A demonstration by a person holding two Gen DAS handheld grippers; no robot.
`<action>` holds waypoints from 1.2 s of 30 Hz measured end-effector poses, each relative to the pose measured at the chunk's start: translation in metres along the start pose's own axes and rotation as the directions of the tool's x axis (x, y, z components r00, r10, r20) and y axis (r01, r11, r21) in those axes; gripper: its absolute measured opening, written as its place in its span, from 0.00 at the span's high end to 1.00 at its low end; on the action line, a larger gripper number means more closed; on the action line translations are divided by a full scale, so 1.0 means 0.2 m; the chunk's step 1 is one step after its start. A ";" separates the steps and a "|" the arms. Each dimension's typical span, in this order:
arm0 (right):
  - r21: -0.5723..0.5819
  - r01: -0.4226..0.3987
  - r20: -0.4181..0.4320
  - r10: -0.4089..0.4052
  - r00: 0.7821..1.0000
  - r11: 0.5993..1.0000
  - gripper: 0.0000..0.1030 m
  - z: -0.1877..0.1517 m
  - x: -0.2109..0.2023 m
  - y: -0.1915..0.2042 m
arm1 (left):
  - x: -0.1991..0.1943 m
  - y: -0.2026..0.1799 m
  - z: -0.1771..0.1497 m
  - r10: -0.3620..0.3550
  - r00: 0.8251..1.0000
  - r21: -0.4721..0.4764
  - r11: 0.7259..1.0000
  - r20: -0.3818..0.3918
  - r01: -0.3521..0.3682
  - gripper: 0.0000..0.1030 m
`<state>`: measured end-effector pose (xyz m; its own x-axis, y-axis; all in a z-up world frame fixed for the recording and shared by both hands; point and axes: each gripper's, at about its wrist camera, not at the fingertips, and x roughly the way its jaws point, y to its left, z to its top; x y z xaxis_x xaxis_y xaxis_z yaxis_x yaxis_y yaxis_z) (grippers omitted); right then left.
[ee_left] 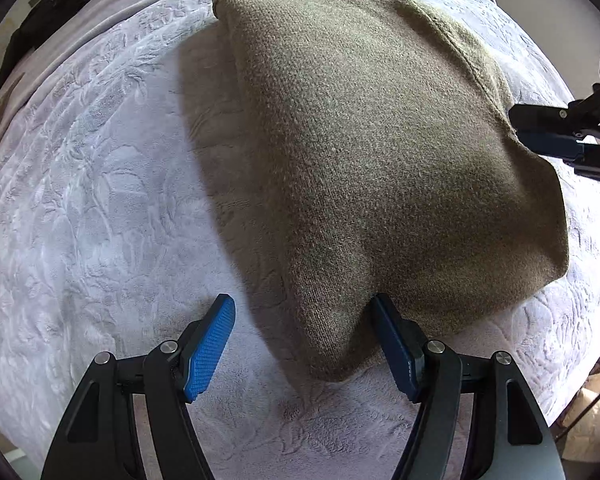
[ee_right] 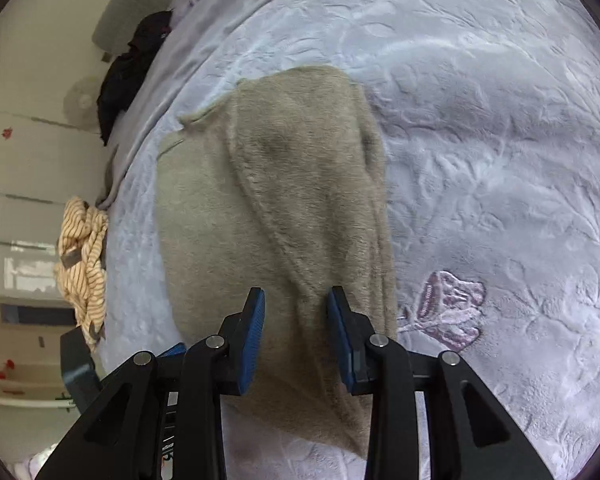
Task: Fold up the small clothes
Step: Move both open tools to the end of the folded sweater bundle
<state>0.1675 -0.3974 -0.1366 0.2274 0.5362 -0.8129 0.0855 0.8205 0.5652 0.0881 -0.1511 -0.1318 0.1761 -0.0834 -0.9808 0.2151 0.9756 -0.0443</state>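
Observation:
An olive-green knit garment (ee_left: 364, 152) lies folded on a pale lilac bedspread (ee_left: 84, 208). My left gripper (ee_left: 304, 320) is open, its blue fingers either side of the garment's near corner, the right finger against the cloth. In the right wrist view the same garment (ee_right: 284, 184) lies lengthwise with a folded flap on top. My right gripper (ee_right: 296, 320) is open, its fingers straddling a fold ridge just above the cloth. The right gripper also shows at the right edge of the left wrist view (ee_left: 568, 140).
A black garment (ee_right: 128, 68) lies at the bed's far edge. A yellow striped garment (ee_right: 84, 256) hangs at the bed's left edge. An embroidered purple flower (ee_right: 448, 312) marks the bedspread (ee_right: 500, 160) right of the right gripper. White cabinets (ee_right: 16, 184) stand beyond the bed.

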 end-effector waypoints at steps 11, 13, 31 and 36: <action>0.107 -0.011 -0.013 0.013 1.000 0.994 0.48 -0.11 -0.14 -0.25 | 0.06 0.07 0.07 -0.002 1.000 -0.012 1.000 -0.015 0.002 0.25; 0.120 -0.021 -0.016 0.023 1.000 0.993 0.48 -0.13 -0.14 -0.27 | 0.07 0.09 0.07 0.004 1.000 -0.012 1.000 -0.019 -0.004 0.24; 0.119 -0.032 -0.037 0.036 0.999 0.992 0.45 -0.14 -0.14 -0.27 | 0.18 0.20 0.16 -0.021 0.999 -0.038 0.999 -0.049 0.019 0.17; 0.114 -0.032 -0.040 0.036 0.999 0.993 0.45 -0.13 -0.14 -0.27 | 0.20 0.24 0.17 -0.036 0.998 -0.042 0.999 -0.052 0.033 0.17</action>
<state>0.1307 -0.4524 -0.1480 0.1916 0.5732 -0.7967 0.1882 0.7752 0.6030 0.1381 -0.1148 -0.1675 0.1184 -0.1073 -0.9872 0.1802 0.9800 -0.0850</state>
